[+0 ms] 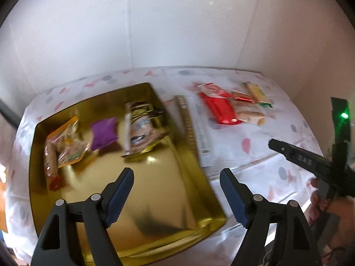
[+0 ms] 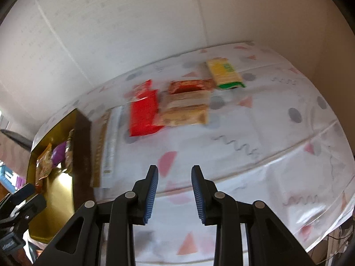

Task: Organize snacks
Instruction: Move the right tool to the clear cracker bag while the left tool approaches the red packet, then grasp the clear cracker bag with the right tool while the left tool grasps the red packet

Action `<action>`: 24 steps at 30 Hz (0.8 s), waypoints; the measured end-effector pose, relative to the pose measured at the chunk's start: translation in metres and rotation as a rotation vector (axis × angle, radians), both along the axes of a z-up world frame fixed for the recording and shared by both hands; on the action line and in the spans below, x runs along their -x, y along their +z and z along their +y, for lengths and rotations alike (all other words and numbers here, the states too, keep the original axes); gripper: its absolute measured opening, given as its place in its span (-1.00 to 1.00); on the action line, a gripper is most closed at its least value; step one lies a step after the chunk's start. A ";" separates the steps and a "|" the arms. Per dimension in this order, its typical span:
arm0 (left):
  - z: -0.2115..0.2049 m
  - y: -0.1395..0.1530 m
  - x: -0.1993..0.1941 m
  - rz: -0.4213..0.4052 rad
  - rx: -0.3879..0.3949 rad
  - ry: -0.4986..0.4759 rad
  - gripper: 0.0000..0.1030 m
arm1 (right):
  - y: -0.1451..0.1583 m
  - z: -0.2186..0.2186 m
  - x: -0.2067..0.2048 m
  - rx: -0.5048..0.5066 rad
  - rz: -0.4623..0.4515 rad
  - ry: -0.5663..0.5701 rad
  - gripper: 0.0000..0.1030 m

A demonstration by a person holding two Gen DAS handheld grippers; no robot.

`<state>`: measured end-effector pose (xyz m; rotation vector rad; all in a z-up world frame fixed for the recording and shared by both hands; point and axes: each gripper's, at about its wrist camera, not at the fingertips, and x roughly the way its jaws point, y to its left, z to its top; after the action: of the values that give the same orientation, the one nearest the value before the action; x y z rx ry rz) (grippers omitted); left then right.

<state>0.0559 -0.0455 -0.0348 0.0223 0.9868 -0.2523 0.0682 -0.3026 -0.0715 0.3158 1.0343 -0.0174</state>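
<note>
A gold tin (image 1: 144,190) stands on the left of the table, with an orange packet (image 1: 66,146), a purple packet (image 1: 103,133) and a brown-and-white packet (image 1: 142,128) inside. My left gripper (image 1: 177,171) hangs open above the tin's near right part, nothing between its fingers. Further right, loose snacks lie on the cloth: a red packet (image 2: 144,115), beige cracker packets (image 2: 186,108), a red-brown packet (image 2: 190,85) and a yellow-green packet (image 2: 224,73). My right gripper (image 2: 174,167) hovers over bare cloth in front of them, its jaws a little apart and empty.
A long white-and-gold flat box (image 2: 108,141) lies beside the tin's right wall. The patterned plastic tablecloth (image 2: 255,133) covers the table, which is closed in by white walls behind and on the right. A hand (image 1: 321,201) holds the right gripper's handle.
</note>
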 end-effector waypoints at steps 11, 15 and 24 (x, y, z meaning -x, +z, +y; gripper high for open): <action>-0.032 0.008 0.003 -0.011 0.019 -0.046 0.63 | 0.002 -0.026 -0.067 0.048 0.008 0.022 -0.06; -0.036 0.011 0.000 -0.009 0.003 -0.036 0.68 | -0.007 -0.012 -0.097 0.086 0.038 0.077 0.43; -0.043 0.016 -0.018 0.002 -0.021 -0.014 0.69 | -0.034 0.003 -0.118 0.217 0.068 0.106 0.47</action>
<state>0.0739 -0.0886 -0.0192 0.0486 0.9921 -0.2550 0.1863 -0.3000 -0.1051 0.0637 1.1052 -0.0447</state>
